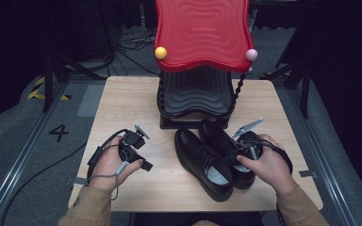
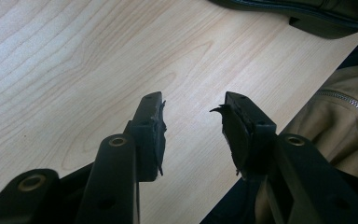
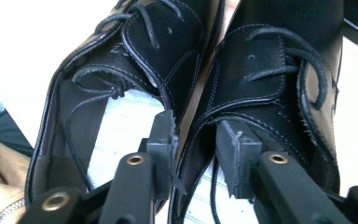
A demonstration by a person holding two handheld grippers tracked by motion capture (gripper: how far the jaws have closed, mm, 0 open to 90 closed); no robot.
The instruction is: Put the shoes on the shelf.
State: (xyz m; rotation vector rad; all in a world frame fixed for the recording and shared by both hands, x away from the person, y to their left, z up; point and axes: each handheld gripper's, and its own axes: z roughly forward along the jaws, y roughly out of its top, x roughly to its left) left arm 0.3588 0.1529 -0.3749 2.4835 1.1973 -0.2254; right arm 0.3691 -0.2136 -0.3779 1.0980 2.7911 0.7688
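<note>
A light wooden worktop (image 1: 122, 101) carries everything, its grain running plain and bare beneath and ahead of the left tool. Beyond both tools, at the far middle of the worktop, stands a black ribbed stand (image 1: 195, 94) with a wavy tiered body. Over it leans a red wavy panel (image 1: 201, 30), higher and farther off than either tool. A yellow ball (image 1: 160, 52) sits at its lower corner on the left tool's side, a pink ball (image 1: 251, 54) at the corner on the right tool's side. Left of the left tool, off the worktop, the grey floor (image 1: 37, 136) bears a painted 4 (image 1: 59, 132). Black cables (image 1: 132, 44) lie on the floor far behind the stand.
</note>
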